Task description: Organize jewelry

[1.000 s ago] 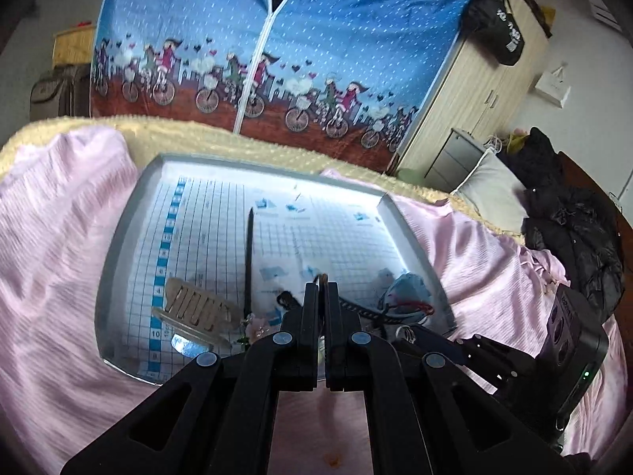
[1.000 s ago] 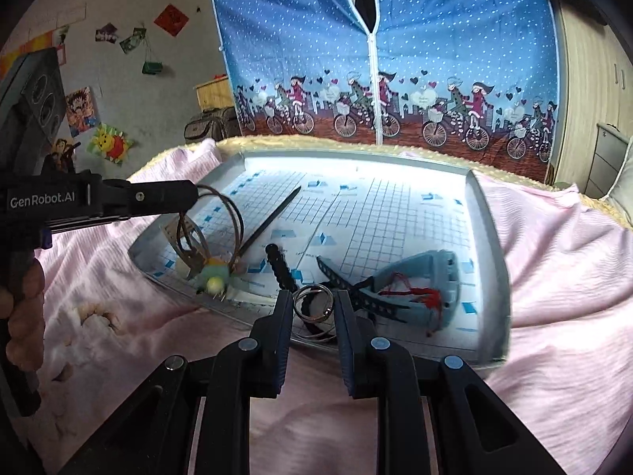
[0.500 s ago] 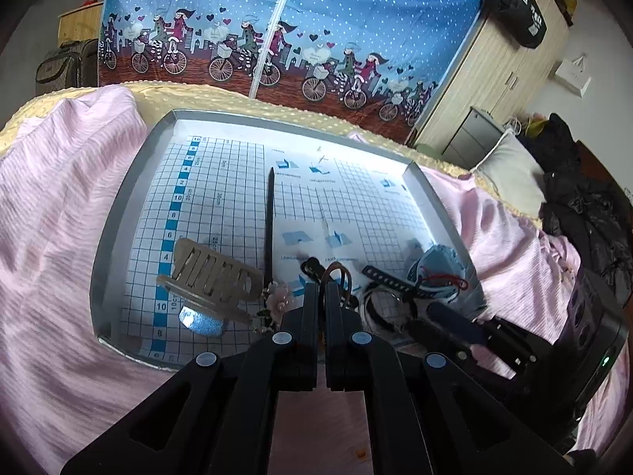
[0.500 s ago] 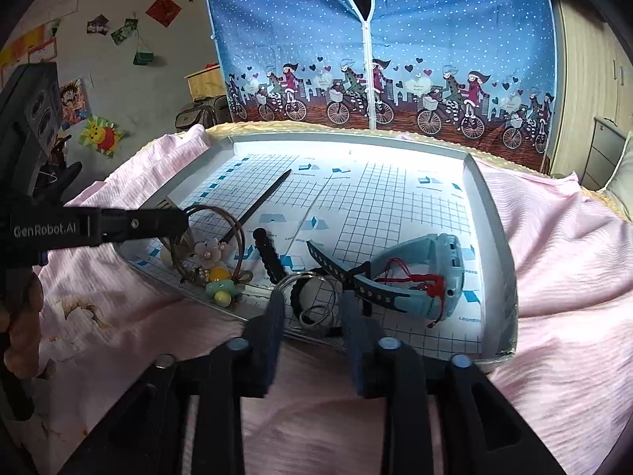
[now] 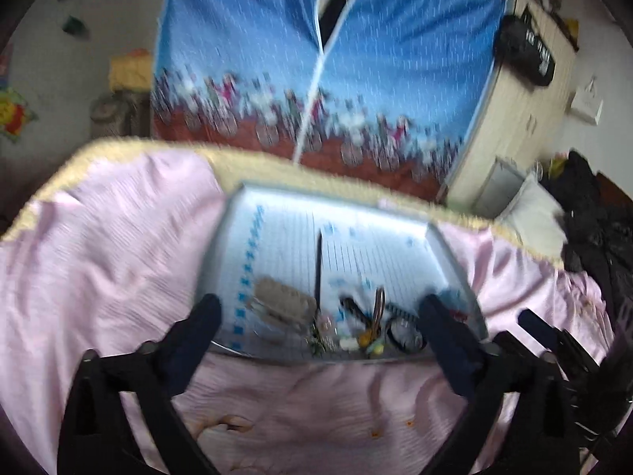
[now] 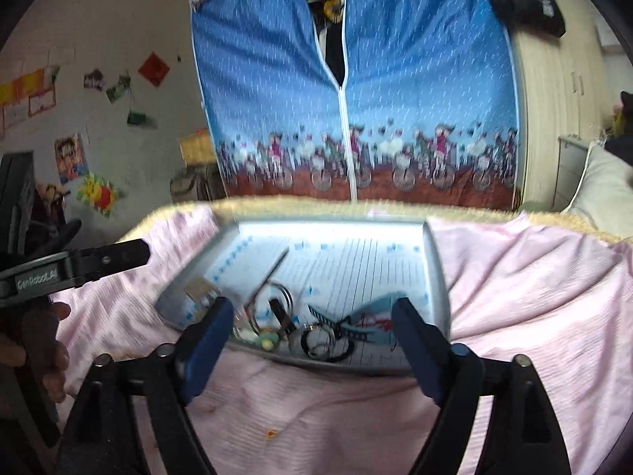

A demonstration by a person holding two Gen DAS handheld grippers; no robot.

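A grey tray point(image 5: 215, 249) with a grid-paper floor lies on the pink bedcover. Along its near edge sit a tan comb clip point(image 5: 281, 303), a black stick point(image 5: 318, 265), a brown wire bracelet point(image 5: 379, 301) with bead charms point(image 5: 372, 342), and a black ring point(image 5: 403, 334). My left gripper point(image 5: 320, 316) stands open above the near rim, holding nothing. My right gripper point(image 6: 312, 324) is open too, over the metal rings point(image 6: 316, 340). The blue watch point(image 6: 372, 316) lies to the right of them. Both views are motion-blurred.
A blue zip wardrobe cover point(image 6: 356, 99) stands behind the bed. A wooden cabinet point(image 5: 522, 118) and dark clothes point(image 5: 593, 229) are at the right. A hand point(image 6: 39, 340) holds the left tool, whose finger point(image 6: 118, 257) reaches in from the left. Pink bedcover point(image 6: 534, 297) surrounds the tray.
Both grippers went from shut to wide open and drew back from the tray. The bracelet with charms and the metal rings now lie loose at the tray's near edge.
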